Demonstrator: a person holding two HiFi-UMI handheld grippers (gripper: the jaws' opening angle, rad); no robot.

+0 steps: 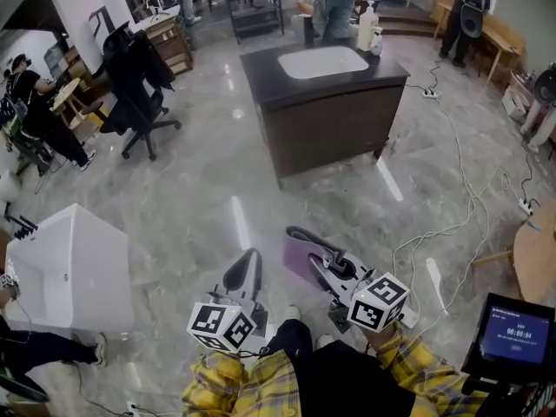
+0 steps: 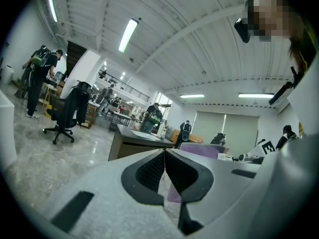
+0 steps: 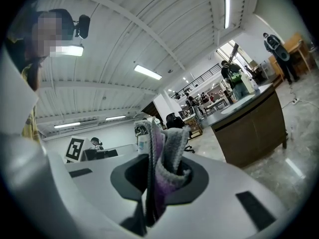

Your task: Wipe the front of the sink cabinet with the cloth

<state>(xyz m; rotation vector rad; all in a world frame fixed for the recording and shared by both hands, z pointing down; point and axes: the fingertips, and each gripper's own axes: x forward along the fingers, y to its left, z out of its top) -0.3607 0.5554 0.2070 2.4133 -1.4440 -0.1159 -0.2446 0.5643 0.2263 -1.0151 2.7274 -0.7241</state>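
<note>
The dark brown sink cabinet with a white basin stands across the floor, well ahead of me; it also shows as the cabinet and the cabinet in the two gripper views. My right gripper is shut on a purple and grey cloth, which stands folded between its jaws as the cloth. My left gripper is held beside it, its jaws pressed together with nothing in them. Both grippers are far from the cabinet.
A black office chair stands left of the cabinet. A white tub-like unit is at my near left. Cables trail over the marble floor at the right. A screen sits at the lower right. People stand behind the cabinet.
</note>
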